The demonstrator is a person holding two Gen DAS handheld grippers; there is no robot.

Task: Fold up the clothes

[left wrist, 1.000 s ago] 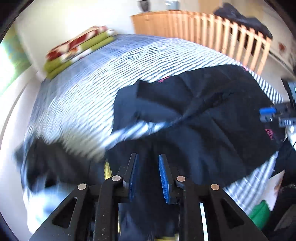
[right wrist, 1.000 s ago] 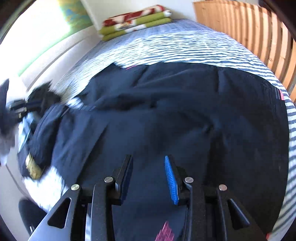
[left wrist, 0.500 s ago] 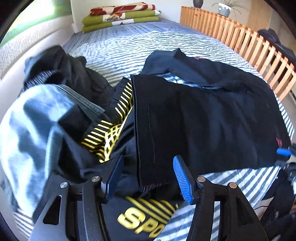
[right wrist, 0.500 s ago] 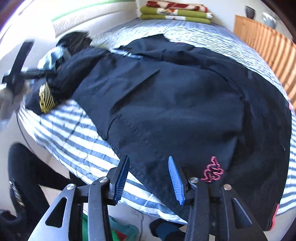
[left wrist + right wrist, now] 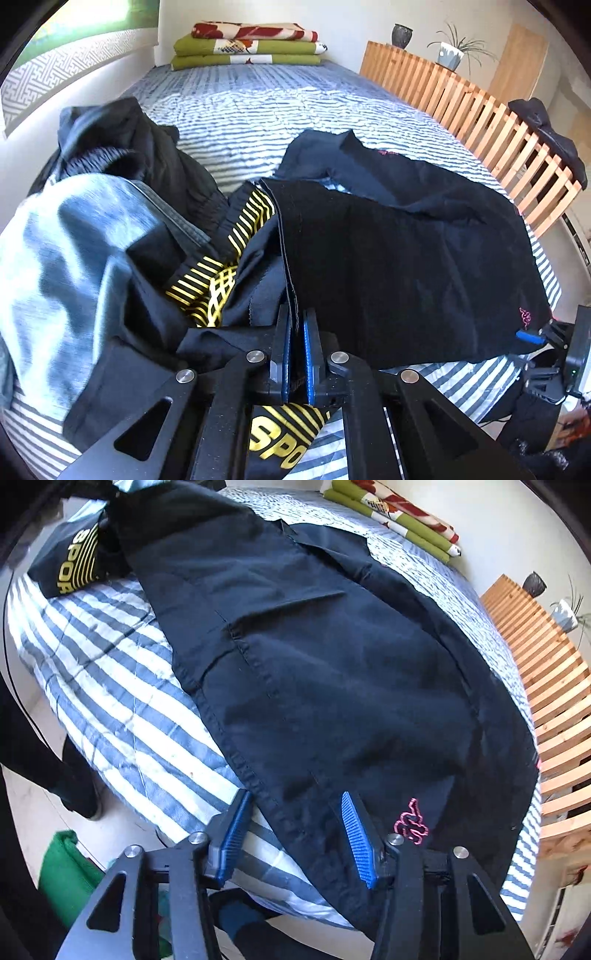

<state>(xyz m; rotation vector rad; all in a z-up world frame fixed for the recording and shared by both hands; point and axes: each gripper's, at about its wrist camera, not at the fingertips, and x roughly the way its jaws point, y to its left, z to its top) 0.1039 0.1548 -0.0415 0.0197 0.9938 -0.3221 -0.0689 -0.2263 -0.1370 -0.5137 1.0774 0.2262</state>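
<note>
A dark garment (image 5: 406, 258) with a small pink logo (image 5: 412, 821) lies spread across the striped bed (image 5: 277, 107). My left gripper (image 5: 296, 326) is shut on the garment's near hem at its left corner, and the stitched edge runs up from between the blue pads. My right gripper (image 5: 295, 801) straddles the same hem (image 5: 258, 794) near the logo. Its jaws are closing, with the cloth edge between them and a gap on both sides. In the left wrist view, the right gripper (image 5: 528, 336) shows at the far right.
A heap of clothes sits left of the garment: a black and yellow sports piece (image 5: 214, 291), pale jeans (image 5: 74, 258), and a black jacket (image 5: 122, 147). Folded blankets (image 5: 247, 48) lie at the bed's head. A wooden slatted rail (image 5: 480, 122) lines the right. A green bag (image 5: 66, 878) is on the floor.
Both grippers came down to the garment's near hem. The left jaws went from wide apart to shut on the hem. The right jaws narrowed around the edge by the logo.
</note>
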